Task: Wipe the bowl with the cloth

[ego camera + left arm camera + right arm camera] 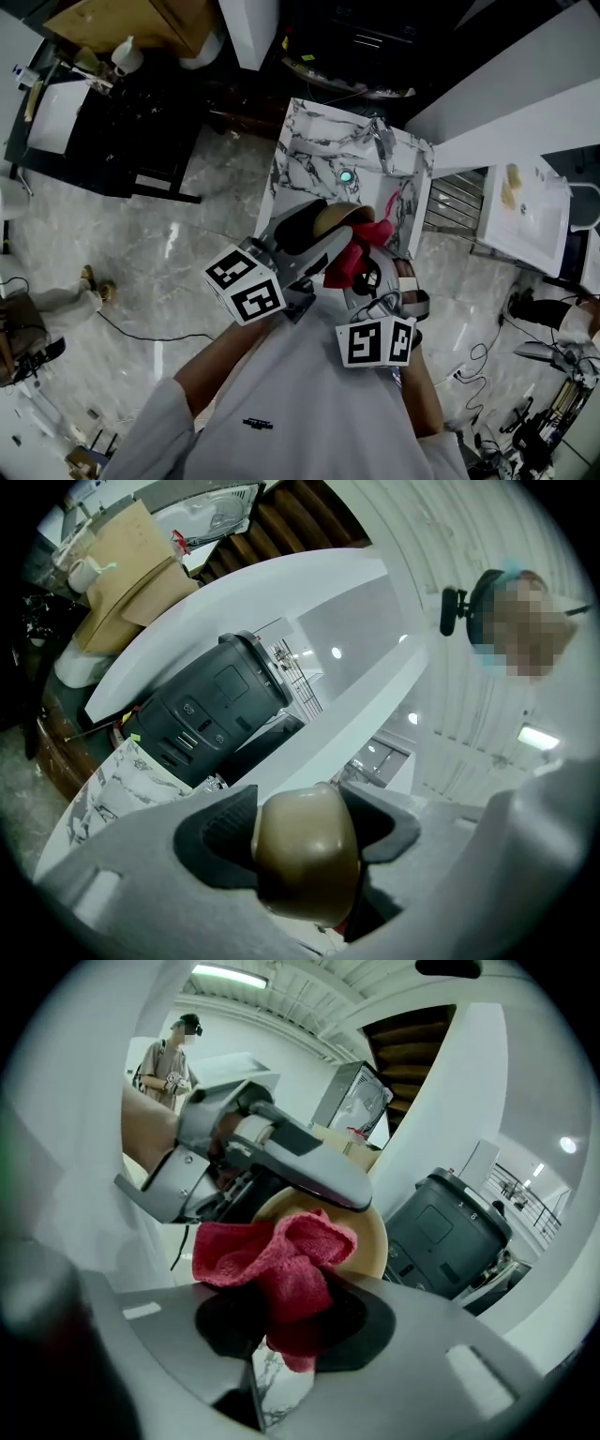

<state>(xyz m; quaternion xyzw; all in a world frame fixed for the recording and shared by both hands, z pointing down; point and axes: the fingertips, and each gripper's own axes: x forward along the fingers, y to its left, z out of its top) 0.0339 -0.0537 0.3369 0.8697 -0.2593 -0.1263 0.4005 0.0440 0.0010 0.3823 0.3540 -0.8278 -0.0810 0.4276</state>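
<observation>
A tan bowl [335, 218] is held up in the air above the marble table [309, 150], gripped at its rim by my left gripper [314, 234]. In the left gripper view the bowl [305, 850] fills the gap between the two dark pads. My right gripper [366, 261] is shut on a bunched red cloth [358, 248], which presses against the bowl's rim. From the right gripper view, the red cloth [281, 1274] sits between the jaws, right in front of the bowl [361, 1232], with the left gripper [281, 1162] clamped over its top edge.
A faucet [382, 141] and a small round drain light [346, 176] are on the marble table. A dark grey machine [211, 710] stands beyond it. A white counter with a sink [530, 211] lies to the right, and cables run over the marble floor [141, 291].
</observation>
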